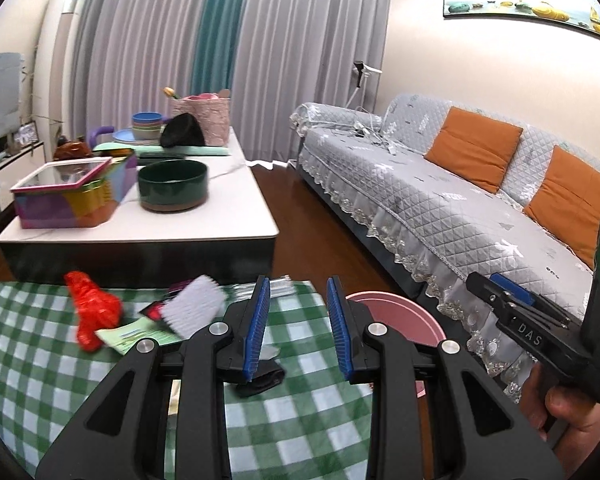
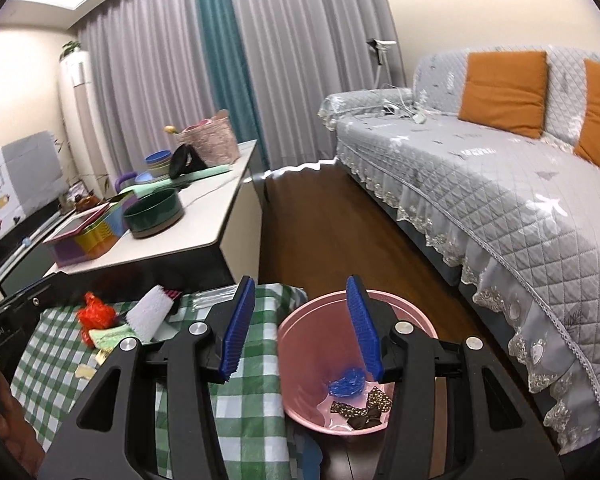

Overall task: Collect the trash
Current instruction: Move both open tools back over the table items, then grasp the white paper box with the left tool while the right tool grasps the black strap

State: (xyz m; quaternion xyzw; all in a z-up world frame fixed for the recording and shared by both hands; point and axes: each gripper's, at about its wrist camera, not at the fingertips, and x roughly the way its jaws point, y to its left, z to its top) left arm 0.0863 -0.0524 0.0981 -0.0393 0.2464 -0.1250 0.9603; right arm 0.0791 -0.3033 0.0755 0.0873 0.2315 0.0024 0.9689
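A pink bin (image 2: 300,364) stands on the floor beside the green checked cloth (image 2: 252,408); it holds a blue scrap (image 2: 346,383) and brown patterned wrappers (image 2: 360,410). My right gripper (image 2: 300,328) is open and empty above the bin's rim. My left gripper (image 1: 298,332) is open and empty over the cloth (image 1: 40,380), above a black scrap (image 1: 260,382). Red crumpled plastic (image 1: 92,312), a green paper packet (image 1: 136,338) and a white brush (image 1: 194,306) lie on the cloth at the far left. The bin's rim (image 1: 396,312) shows right of my left gripper.
A white low table (image 1: 204,220) behind the cloth carries a colourful tin (image 1: 72,196), a dark green bowl (image 1: 172,190) and stacked dishes. A grey sofa (image 1: 440,200) with orange cushions runs along the right. Wooden floor lies between them.
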